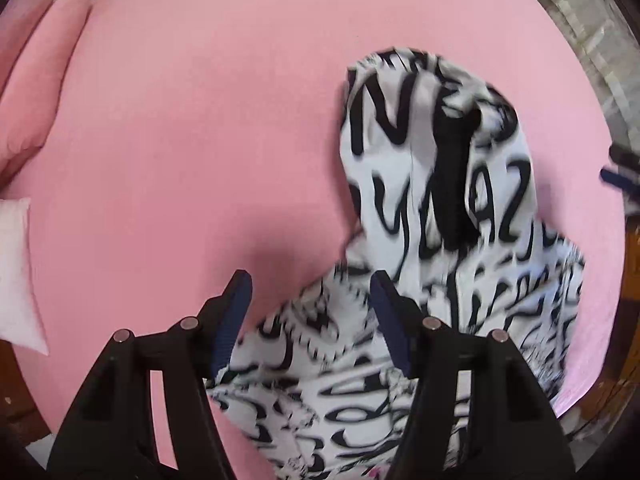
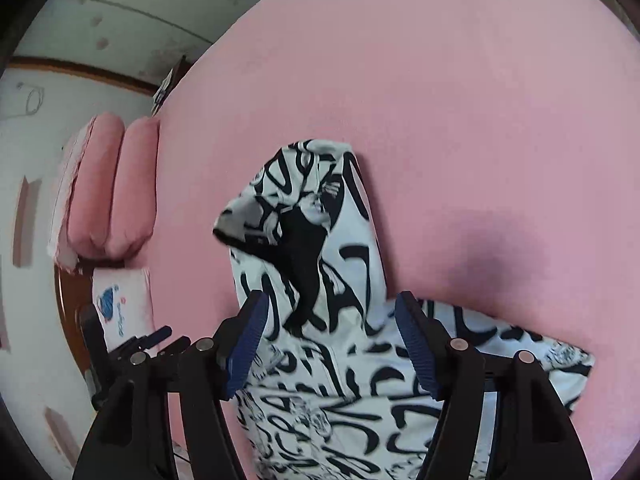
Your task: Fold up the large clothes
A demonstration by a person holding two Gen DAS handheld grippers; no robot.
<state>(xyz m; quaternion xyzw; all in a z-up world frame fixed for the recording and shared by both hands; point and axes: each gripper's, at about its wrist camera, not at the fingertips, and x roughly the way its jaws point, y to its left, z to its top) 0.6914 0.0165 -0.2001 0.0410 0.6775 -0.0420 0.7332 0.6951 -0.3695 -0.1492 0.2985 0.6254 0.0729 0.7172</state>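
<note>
A white hoodie with black graffiti lettering [image 1: 440,208] lies bunched on a pink bed [image 1: 200,128], hood toward the far side. My left gripper [image 1: 311,292] is open and hovers above the hoodie's near left part, holding nothing. In the right wrist view the hoodie [image 2: 328,280] lies under and ahead of my right gripper [image 2: 331,316], which is open and empty above the garment's body. The hood's black lining [image 2: 304,248] shows. The left gripper [image 2: 132,348] is in view at the right view's lower left.
Two pink pillows [image 2: 112,188] lie at the bed's head, and a white pillow with a blue print [image 2: 124,312] beside them. A white cushion [image 1: 16,272] sits at the left edge. Wooden bed frame and tiled floor [image 1: 588,40] border the mattress.
</note>
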